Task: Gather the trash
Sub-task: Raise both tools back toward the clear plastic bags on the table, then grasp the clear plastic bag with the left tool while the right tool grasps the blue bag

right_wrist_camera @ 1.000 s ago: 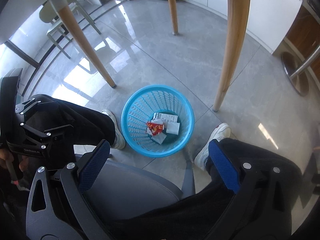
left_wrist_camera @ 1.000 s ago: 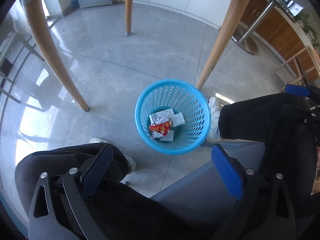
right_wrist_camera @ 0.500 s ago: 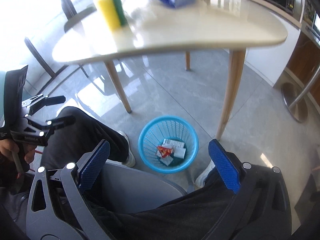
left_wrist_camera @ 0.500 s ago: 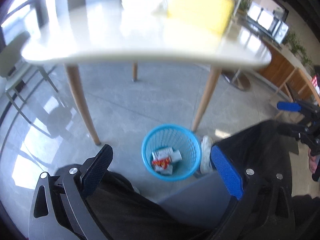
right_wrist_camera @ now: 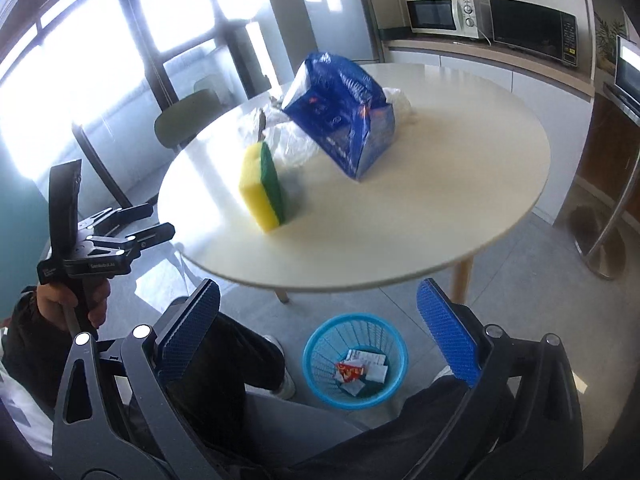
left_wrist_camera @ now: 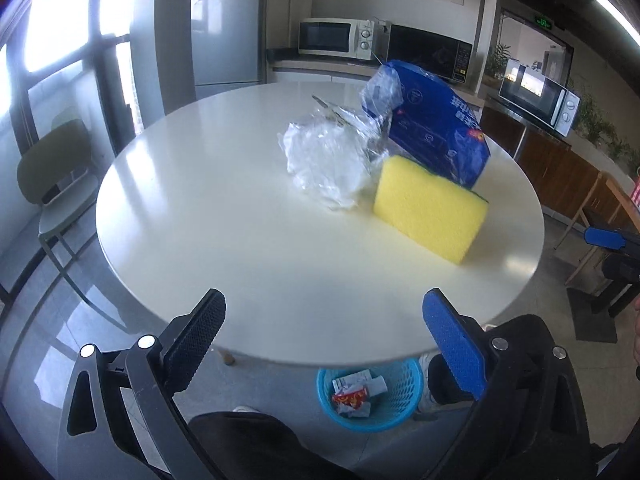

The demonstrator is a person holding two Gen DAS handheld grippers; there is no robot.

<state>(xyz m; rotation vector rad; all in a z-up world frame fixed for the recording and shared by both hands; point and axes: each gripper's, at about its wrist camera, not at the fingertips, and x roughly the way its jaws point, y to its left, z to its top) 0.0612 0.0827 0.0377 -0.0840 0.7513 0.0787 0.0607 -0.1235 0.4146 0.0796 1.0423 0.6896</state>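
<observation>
Both the left gripper [left_wrist_camera: 324, 334] and right gripper [right_wrist_camera: 318, 326] are wide and empty, ready for the crumpled plastic [left_wrist_camera: 326, 166] on the tabletop [left_wrist_camera: 240, 240]; the blue bin [right_wrist_camera: 355, 360] waits near, underneath.

Glossy white table [left_wrist_camera: 224, 240], perforated plastic basket [left_wrist_camera: 404, 408]

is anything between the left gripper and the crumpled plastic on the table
Nothing visible does. The left gripper is open at the table's near edge, with bare tabletop up to the crumpled plastic. The sponge stands beside it, off that line.
</observation>
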